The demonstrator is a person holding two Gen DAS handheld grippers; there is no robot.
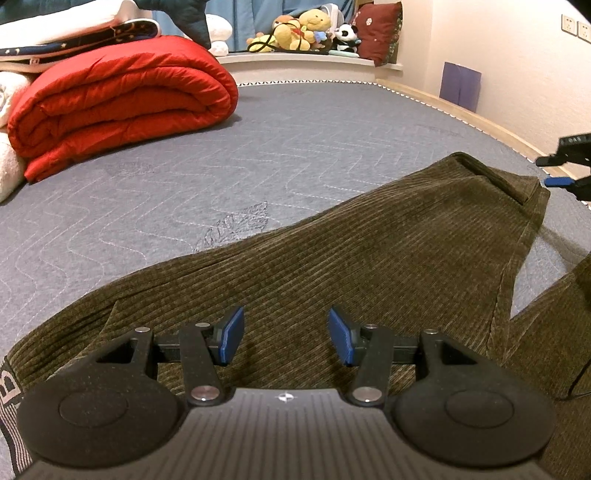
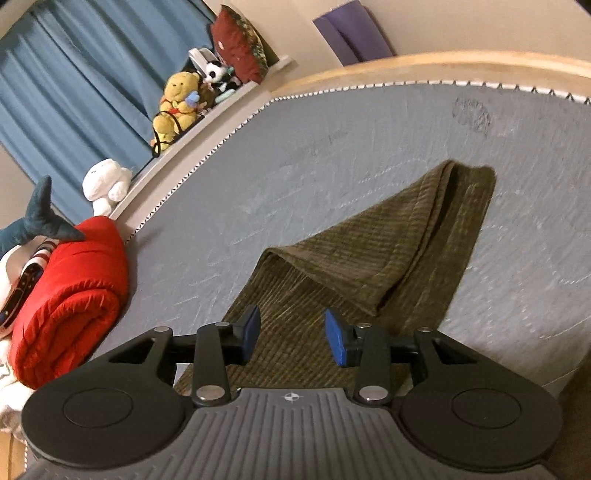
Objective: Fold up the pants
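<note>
The olive-brown corduroy pants (image 1: 369, 258) lie on the grey quilted mattress (image 1: 184, 177), spread across its near right part. One leg end is folded back over the fabric beneath it, forming a doubled layer with a visible crease (image 2: 325, 284).

Left gripper (image 1: 286, 336): positioned over the near portion of the pants. Its blue pads (image 1: 232, 334) stand spread apart, with only corduroy surface visible below the gap. Nothing is pinched.

Right gripper (image 2: 291, 336): positioned over the pants just near the folded-back end. Its jaws are parted and empty; the pads (image 2: 338, 341) do not press on the cloth. In the left wrist view, this gripper shows at the far right edge, close to the hem of the pants.

A rolled red quilt (image 1: 122, 107) rests on the far left of the mattress, well apart from the pants. Plush toys (image 1: 303, 33) sit on the ledge beyond the mattress, in front of blue curtains (image 2: 74, 81).
</note>
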